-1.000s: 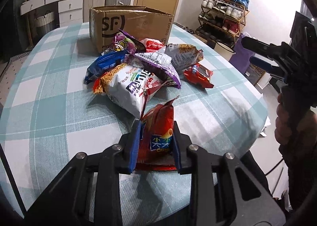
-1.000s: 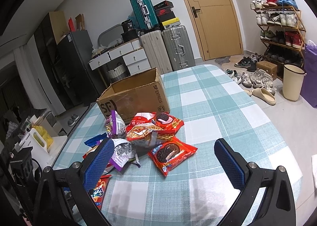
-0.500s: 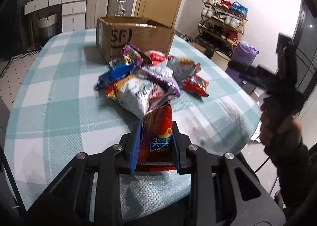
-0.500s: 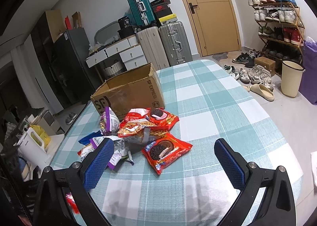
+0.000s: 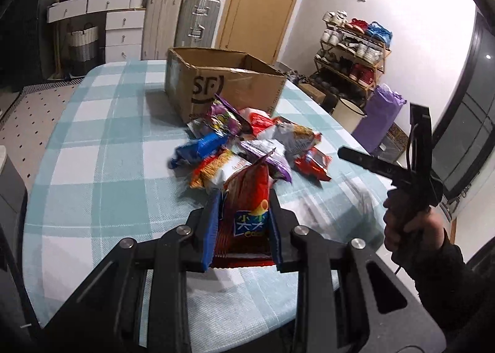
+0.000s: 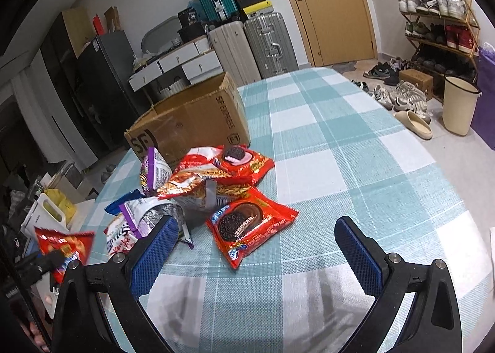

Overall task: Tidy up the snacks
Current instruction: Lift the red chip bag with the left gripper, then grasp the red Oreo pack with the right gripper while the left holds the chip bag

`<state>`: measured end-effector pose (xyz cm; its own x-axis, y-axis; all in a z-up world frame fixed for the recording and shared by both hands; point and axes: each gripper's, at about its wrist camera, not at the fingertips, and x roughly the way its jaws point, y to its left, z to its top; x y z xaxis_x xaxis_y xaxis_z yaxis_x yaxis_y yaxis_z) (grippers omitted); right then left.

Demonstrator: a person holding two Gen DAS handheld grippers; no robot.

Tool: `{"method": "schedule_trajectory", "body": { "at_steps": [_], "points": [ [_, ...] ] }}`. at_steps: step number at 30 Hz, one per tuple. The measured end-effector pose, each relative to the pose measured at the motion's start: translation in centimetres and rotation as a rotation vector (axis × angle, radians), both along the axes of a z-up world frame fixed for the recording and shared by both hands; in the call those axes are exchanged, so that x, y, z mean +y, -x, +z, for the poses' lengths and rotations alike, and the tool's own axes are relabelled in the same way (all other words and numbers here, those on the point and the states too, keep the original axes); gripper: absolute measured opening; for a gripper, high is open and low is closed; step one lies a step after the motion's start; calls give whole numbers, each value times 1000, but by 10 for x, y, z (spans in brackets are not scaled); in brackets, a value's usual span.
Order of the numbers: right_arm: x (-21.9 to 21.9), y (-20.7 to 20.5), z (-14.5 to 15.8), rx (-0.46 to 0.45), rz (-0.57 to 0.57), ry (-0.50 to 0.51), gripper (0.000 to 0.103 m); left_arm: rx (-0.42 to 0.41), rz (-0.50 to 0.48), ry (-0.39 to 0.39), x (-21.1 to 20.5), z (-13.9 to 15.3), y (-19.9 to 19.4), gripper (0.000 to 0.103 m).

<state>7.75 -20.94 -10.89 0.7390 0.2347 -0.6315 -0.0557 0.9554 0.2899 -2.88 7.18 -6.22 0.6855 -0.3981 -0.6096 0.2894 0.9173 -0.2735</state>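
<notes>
The left gripper (image 5: 243, 226) is clamped on a red snack bag (image 5: 249, 198), lifted near the pile, likely bound for the far cardboard box (image 5: 222, 84). The right gripper (image 6: 253, 248) hovers, fingers apart.

Table covered by a teal-and-white checked cloth (image 6: 355, 149). Far side: an open cardboard box (image 6: 191, 124) marked SF. Just near of it, a loose pile of snack packets (image 5: 247, 146); the rightmost, a red Oreo packet (image 6: 247, 226), lies flat.
</notes>
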Motion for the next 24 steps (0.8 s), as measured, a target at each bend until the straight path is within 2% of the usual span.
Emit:
{"method": "schedule_trajectory", "body": {
  "at_steps": [16,24],
  "points": [
    [19,-51,-33,128,60,23,103,0,68,17,22,4,-32,25],
    [35,-72,-39,165,100,119,102,8,88,24,30,1,-42,25]
  ]
}}
